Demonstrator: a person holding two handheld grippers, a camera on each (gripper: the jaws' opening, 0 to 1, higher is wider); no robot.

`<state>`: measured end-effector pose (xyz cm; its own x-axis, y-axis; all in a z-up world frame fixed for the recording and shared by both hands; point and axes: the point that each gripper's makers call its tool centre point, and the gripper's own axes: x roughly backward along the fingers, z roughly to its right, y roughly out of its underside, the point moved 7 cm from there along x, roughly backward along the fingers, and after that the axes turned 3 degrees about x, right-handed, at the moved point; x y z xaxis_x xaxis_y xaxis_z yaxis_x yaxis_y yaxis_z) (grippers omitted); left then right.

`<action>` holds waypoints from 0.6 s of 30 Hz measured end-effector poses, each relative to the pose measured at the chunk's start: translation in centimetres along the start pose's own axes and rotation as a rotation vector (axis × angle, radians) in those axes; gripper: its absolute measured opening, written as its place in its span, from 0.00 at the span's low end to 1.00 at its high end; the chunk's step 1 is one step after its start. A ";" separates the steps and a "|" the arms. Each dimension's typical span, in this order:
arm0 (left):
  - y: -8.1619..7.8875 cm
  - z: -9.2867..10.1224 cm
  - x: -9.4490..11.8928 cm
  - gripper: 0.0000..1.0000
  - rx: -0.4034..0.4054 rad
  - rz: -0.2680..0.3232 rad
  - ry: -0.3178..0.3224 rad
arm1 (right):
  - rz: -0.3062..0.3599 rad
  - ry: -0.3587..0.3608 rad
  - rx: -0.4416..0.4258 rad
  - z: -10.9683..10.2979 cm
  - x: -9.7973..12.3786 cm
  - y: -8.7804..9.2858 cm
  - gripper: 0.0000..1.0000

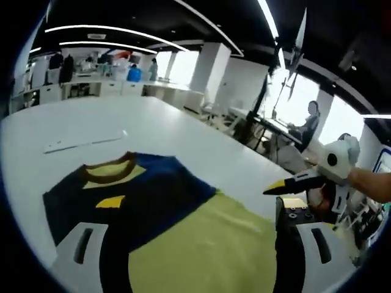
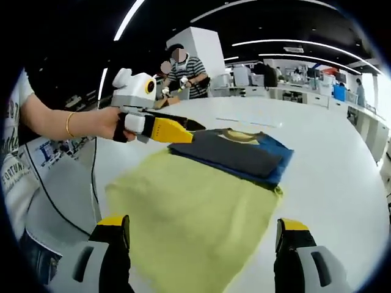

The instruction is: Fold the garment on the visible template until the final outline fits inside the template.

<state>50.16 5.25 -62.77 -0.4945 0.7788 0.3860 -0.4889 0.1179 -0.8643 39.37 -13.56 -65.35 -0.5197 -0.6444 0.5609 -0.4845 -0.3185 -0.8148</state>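
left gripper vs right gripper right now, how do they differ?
In the right gripper view, the left gripper has its jaws together at the navy fold's edge; the right gripper has jaws wide apart, holding nothing, over the yellow part. Both have yellow-and-black fingers.

A large white table (image 1: 201, 143) carries the work. Far on it lies a thin white strip (image 1: 82, 143). Beyond the table stand white counters (image 1: 110, 87) with coloured items on them, and a white pillar (image 2: 204, 52). Long ceiling lights (image 1: 116, 30) glow overhead. A person in a striped shirt (image 2: 186, 72) stands behind the table.
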 end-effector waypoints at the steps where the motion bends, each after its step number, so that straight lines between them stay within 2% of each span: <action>1: 0.2 0.0 0.5 0.99 -0.012 -0.001 0.001 | -0.009 -0.006 0.010 -0.1 0.1 0.1 0.99; 5: 1.0 -0.1 2.7 0.99 -0.064 -0.003 0.001 | -0.026 -0.017 0.026 -0.5 0.4 0.3 0.99; 10: 2.6 0.0 5.3 0.99 -0.082 -0.019 0.011 | -0.039 -0.019 0.049 -0.7 1.1 0.5 0.99; 18: 5.5 -0.2 8.9 0.93 -0.107 -0.086 0.001 | -0.058 -0.033 0.072 -1.3 1.8 1.0 0.97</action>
<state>43.18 12.97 -64.15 -0.4528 0.7637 0.4602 -0.4499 0.2498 -0.8574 37.06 -14.17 -64.93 -0.4680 -0.6455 0.6036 -0.4607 -0.4047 -0.7900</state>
